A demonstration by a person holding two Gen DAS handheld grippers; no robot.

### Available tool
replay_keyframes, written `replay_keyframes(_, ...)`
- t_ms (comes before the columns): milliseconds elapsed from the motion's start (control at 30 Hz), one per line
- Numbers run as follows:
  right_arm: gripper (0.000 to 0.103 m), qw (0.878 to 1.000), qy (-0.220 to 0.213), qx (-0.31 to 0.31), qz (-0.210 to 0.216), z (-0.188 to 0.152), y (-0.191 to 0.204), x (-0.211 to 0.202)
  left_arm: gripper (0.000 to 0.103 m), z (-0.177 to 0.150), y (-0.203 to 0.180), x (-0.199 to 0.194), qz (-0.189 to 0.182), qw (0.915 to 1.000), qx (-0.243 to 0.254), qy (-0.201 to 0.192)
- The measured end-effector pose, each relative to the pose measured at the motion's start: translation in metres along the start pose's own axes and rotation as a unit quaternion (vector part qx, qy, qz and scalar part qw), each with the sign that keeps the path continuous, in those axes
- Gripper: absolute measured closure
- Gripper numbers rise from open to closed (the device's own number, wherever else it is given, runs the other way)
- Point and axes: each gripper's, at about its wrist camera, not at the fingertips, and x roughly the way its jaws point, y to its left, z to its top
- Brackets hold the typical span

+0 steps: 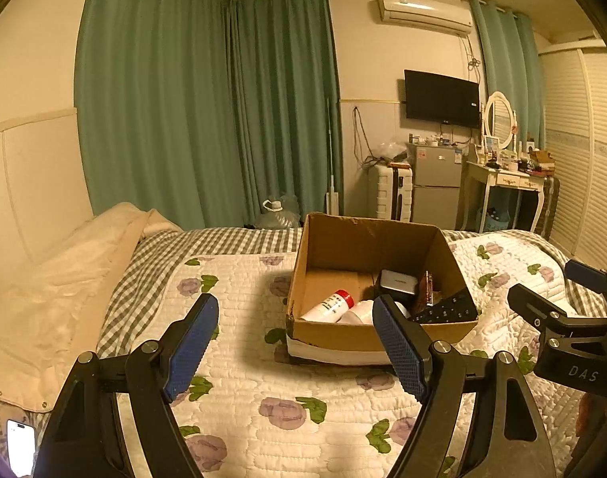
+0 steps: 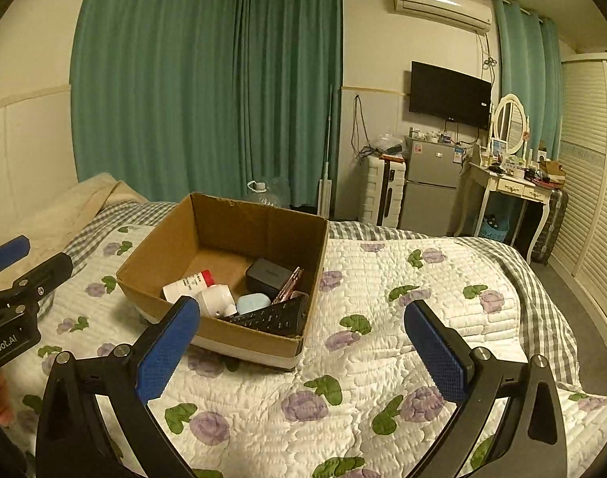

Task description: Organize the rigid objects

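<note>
A cardboard box (image 1: 335,334) (image 2: 156,255) sits on the floral quilt. In it lie a white bottle with a red cap (image 1: 330,304) (image 2: 188,283), a white container (image 2: 219,298), a grey-black case (image 1: 397,285) (image 2: 269,275), a light blue case (image 2: 253,302), a pink flat item (image 2: 288,285) and a black remote (image 1: 446,311) (image 2: 275,318). My left gripper (image 1: 295,310) is open and empty above the quilt, in front of the box. My right gripper (image 2: 301,314) is open and empty, to the box's right; it also shows in the left wrist view (image 1: 542,283).
The bed's quilt (image 2: 383,358) spreads around the box. A cream blanket (image 1: 52,286) lies at the left. A phone (image 1: 21,450) lies at the bed's near left. A fridge (image 2: 431,183), suitcase (image 2: 383,191) and dressing table (image 2: 510,187) stand beyond the bed.
</note>
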Motion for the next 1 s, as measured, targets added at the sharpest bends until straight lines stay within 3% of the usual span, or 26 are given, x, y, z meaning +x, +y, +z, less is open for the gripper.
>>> replay_keyframes(1000, 0.000, 1.000, 0.009, 0.000, -0.002, -0.0023, 0.0048, 0.0022, 0.021, -0.0043, -0.0061, 0.0034, -0.008, 1.0000, 0.004, 0.003)
